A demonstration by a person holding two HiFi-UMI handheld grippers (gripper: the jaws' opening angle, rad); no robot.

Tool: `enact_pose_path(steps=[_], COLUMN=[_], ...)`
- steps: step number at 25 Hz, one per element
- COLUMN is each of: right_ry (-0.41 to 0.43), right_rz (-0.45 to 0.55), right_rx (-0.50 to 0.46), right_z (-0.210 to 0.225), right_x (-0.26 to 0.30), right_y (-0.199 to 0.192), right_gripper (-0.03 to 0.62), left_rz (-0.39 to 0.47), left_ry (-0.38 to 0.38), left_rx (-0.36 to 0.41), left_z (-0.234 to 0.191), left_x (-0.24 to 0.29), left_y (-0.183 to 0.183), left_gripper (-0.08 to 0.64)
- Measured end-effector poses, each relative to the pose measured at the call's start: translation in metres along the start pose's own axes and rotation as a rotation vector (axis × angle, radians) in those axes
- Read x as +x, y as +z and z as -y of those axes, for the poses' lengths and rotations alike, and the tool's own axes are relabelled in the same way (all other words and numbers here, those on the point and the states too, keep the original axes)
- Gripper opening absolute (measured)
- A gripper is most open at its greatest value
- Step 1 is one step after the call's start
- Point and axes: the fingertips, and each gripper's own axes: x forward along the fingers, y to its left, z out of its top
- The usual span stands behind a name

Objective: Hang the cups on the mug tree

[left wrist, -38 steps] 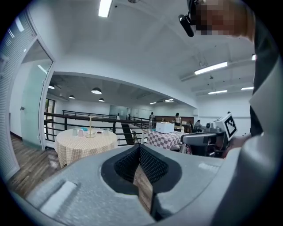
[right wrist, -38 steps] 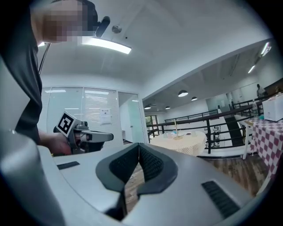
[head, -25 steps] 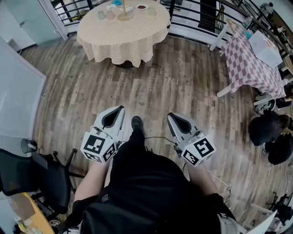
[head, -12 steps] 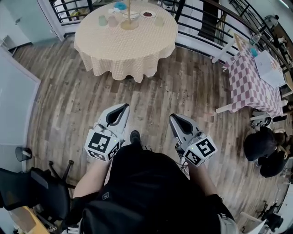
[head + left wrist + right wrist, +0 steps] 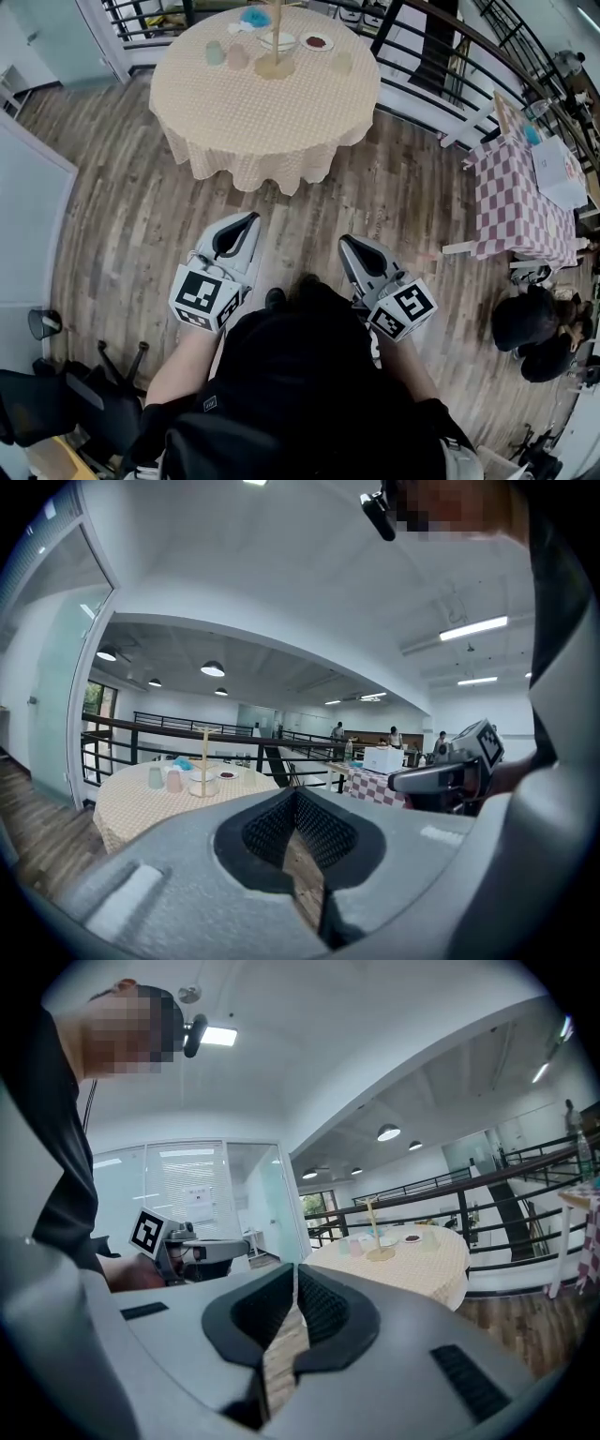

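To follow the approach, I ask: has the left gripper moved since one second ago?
Yes. In the head view the left gripper is nearer the round table than before: it went forward, toward the table's front edge.

Both tools closed and empty, held out ahead of the body

The left tool (image 5: pixel 246 219) and the right tool (image 5: pixel 348 242) sit side by side and apart, pointing far and almost level. Each has its jaws pressed together with nothing between them. The forearms (image 5: pixel 181 361) reach forward behind them.
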Motion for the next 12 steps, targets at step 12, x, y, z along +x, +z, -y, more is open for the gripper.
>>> enact_pose_path(steps=[12], right_ry=[0.078], right_rz=[-0.005], right_rx=[0.022], right_z=[0.114], right_x=[0.1], right_y=[0.029], right_gripper=[0.018], left_rz=[-0.024], left_ry=[0.069], left_rx=[0.003], left_z=[-0.078], left_x=[0.117], left_y=[0.021], left_gripper=[0.008])
